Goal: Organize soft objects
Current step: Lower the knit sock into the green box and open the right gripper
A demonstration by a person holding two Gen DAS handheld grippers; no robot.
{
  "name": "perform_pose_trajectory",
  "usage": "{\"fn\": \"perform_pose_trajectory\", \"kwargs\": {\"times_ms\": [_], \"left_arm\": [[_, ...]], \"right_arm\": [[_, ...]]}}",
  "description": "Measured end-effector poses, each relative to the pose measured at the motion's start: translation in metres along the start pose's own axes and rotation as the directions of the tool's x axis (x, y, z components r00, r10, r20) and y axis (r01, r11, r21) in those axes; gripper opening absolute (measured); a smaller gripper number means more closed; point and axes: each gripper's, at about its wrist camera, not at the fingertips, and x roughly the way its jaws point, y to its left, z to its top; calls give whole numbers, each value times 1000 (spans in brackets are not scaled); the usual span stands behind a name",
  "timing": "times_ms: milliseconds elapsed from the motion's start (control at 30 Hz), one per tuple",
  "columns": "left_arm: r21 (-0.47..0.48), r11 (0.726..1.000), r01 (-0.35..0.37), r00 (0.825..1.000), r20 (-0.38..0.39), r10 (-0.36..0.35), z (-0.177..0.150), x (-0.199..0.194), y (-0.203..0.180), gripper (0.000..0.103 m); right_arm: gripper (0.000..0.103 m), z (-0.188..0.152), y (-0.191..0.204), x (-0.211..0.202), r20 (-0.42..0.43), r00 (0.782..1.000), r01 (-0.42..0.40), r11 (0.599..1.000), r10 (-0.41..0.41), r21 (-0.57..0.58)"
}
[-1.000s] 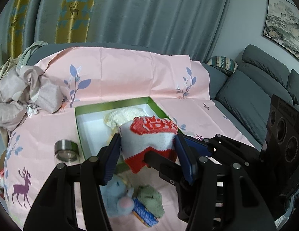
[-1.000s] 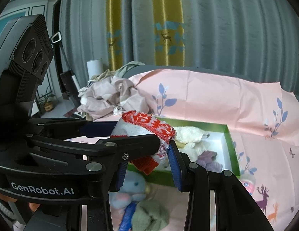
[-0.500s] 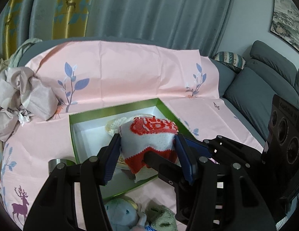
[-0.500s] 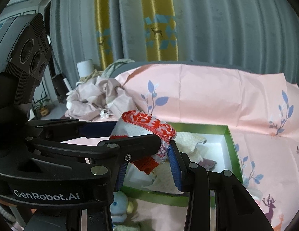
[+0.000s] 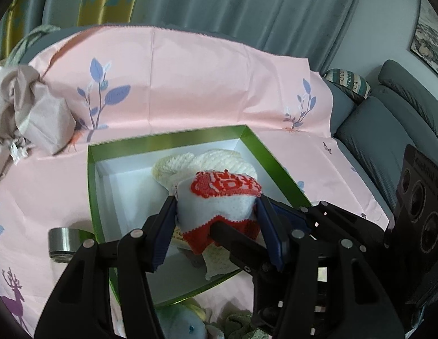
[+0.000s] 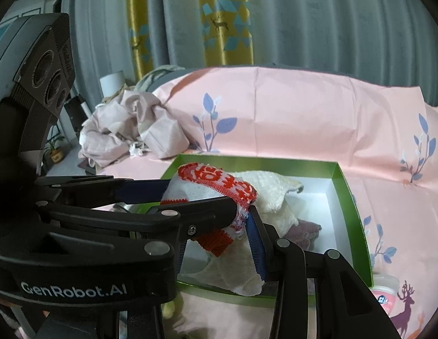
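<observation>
Knitted white sock (image 5: 219, 206) bore red patterned cuff and red heel. Open cardboard box (image 5: 173, 142) was green outside, white within. Pink bedsheet (image 5: 207, 79) carried blue leaves, purple deer.

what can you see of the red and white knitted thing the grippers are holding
The knitted piece is soft wool: a red band with a white pattern on top, a white middle, a red zigzag-edged hem. It looks bunched into a rounded, roughly upright bundle. The left hand-held gripper clamps it between blue pads, and the right hand-held gripper pinches its frayed edge. It hangs above the open green box, over a cream fluffy item lying inside.
</observation>
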Motion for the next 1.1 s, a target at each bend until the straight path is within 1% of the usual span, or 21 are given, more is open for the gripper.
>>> {"fn": "perform_pose_trajectory", "kwargs": {"times_ms": [267, 600, 1100], "left_arm": [[3, 1000, -20, 999, -44, 20, -1, 18, 2, 56], [5, 999, -49, 996, -77, 49, 0, 34, 8, 56], [15, 997, -73, 991, -107, 74, 3, 42, 9, 58]], "right_arm": [[42, -4, -5, 16, -52, 998, 19, 1000, -19, -2], [42, -4, -8, 34, -106, 993, 48, 999, -48, -6], [42, -2, -9, 44, -164, 984, 61, 998, -63, -18]]}}
